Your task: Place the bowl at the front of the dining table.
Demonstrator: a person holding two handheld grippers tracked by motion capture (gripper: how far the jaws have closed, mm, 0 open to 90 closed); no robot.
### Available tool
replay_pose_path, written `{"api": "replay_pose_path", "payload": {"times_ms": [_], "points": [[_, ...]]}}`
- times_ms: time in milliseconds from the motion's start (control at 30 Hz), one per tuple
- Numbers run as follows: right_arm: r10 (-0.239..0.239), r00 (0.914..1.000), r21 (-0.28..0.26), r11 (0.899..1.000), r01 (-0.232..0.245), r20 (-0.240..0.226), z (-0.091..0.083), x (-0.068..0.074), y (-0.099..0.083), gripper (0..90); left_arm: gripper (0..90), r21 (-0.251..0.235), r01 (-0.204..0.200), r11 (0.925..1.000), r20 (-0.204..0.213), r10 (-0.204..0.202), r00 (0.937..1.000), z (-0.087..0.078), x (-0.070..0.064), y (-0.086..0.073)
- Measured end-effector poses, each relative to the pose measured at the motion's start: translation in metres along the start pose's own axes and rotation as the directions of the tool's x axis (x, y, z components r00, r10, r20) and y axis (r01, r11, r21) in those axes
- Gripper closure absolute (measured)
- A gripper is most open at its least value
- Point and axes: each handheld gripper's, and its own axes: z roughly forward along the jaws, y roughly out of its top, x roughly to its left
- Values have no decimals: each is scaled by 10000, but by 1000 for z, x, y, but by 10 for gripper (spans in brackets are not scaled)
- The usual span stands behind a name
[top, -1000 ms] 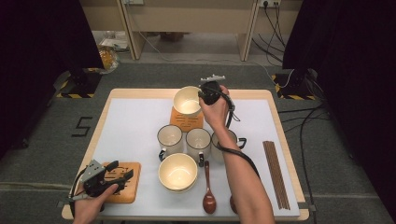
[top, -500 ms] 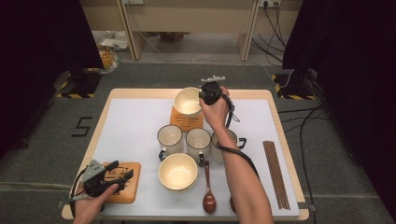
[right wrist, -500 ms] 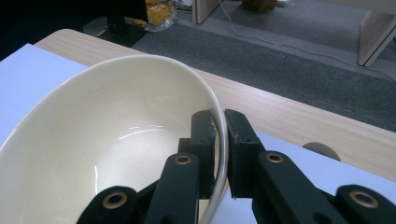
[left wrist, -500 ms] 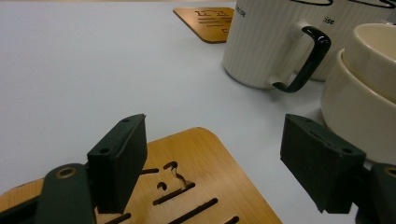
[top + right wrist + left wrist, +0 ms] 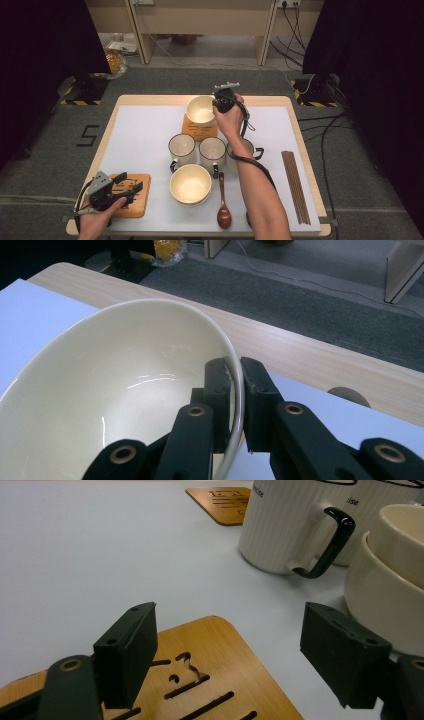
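Two black jaws of the right gripper [image 5: 234, 390] pinch the rim of a cream bowl [image 5: 200, 110] over the far bamboo coaster [image 5: 199, 131]. Held by one edge, it could slip or tip onto the mugs [image 5: 212, 151] just nearer. Left gripper [image 5: 235, 650] rests open on the near coaster [image 5: 131, 194].

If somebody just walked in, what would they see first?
The right claw pinching the rim of a cream bowl over the wooden coaster at the table's far side. Next, three white mugs in a row mid-table, and the left claw open above a second coaster at the near left corner.
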Motion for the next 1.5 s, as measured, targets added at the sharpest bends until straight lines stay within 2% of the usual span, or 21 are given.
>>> {"api": "replay_pose_path", "payload": {"times_ms": [800, 1500], "points": [[121, 9999, 427, 9990, -123, 50, 18, 1, -4, 829, 226, 4, -36, 10000, 49, 36, 10000, 0, -1, 0], [366, 9993, 957, 9947, -376, 117, 34, -5, -14, 826, 226, 33, -61, 10000, 61, 61, 10000, 1, 0, -1]]}}
